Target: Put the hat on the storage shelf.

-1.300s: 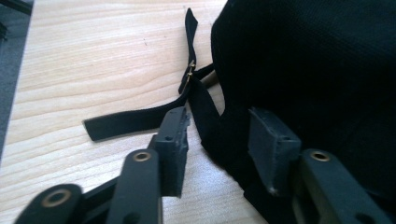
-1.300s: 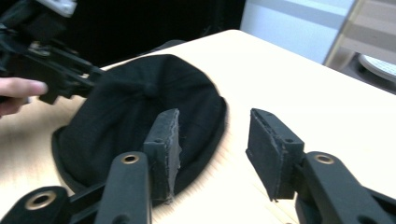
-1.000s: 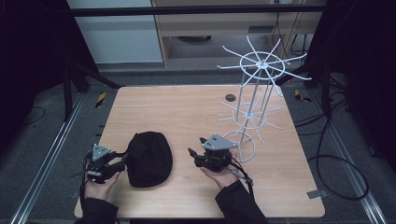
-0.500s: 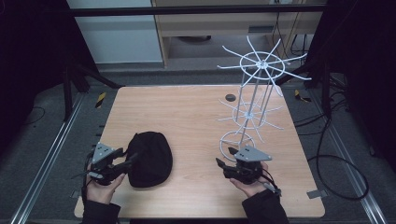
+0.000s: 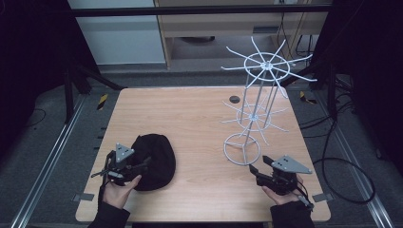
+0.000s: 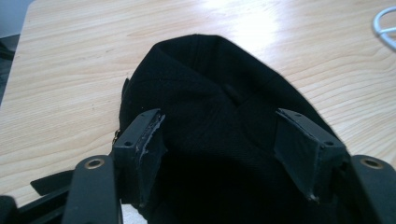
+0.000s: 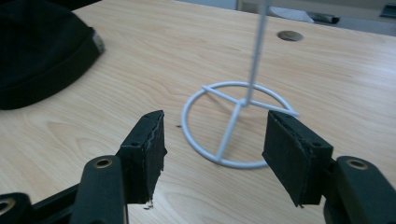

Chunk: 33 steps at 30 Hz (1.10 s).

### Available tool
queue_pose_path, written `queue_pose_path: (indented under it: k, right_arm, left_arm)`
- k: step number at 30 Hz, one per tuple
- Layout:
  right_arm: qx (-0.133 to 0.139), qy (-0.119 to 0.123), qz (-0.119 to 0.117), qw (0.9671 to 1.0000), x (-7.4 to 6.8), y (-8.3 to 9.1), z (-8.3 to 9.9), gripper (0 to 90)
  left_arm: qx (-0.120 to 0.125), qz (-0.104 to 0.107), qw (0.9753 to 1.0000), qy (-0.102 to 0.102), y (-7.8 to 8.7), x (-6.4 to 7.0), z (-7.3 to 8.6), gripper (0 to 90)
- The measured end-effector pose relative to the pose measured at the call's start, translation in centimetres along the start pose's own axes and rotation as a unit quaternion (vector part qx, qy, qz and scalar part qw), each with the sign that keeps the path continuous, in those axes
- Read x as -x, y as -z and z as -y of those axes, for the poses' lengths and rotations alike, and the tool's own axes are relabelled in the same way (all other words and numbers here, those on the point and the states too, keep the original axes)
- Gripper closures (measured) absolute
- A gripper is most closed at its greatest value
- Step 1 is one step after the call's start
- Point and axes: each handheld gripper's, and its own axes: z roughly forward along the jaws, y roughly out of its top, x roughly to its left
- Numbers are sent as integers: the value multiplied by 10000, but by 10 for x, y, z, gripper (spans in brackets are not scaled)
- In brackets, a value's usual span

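While your left gripper (image 5: pixel 142 165) sits with its jaws spread wide on either side of the black cap (image 5: pixel 154 159), nothing is clamped yet, so you are at the point of taking hold. In the left gripper view the cap (image 6: pixel 219 116) lies flat on the table (image 5: pixel 190 118) near its front left, its crown bulging up between the two pads. Your right gripper (image 5: pixel 256 170) waits apart from it, jaws also wide, aimed at the ring base of the white wire rack (image 5: pixel 259 107) at the right of the table; in the right gripper view that base (image 7: pixel 233 123) stands just ahead of the pads. Next, you likely need to press down and close on a fold of fabric, since the crown looks too broad to pinch whole.
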Motion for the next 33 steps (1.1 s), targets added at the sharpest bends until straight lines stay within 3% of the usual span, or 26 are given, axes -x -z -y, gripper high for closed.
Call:
queue_pose_path:
  k: [6,15,22,25,28,33]
  right_arm:
    - [29,-225,249,9994,18,6,7,381]
    - [-67,-263,418,9988,30,3,13,389]
    - [-130,-325,517,9980,38,2,18,397]
    - [-129,-309,549,9979,41,3,18,399]
    - [-138,-345,574,9977,43,3,20,400]
    - [-150,-366,557,9977,46,2,23,399]
  left_arm:
    - [-264,30,9996,64,-9,-4,5,385]
    - [-533,234,9978,304,-20,-12,8,672]
    - [-318,369,9977,467,-13,-17,5,782]
    - [-44,475,9976,505,-4,-19,2,796]
    - [266,667,9959,555,8,-20,-1,801]
    - [720,878,9924,470,24,-17,-6,805]
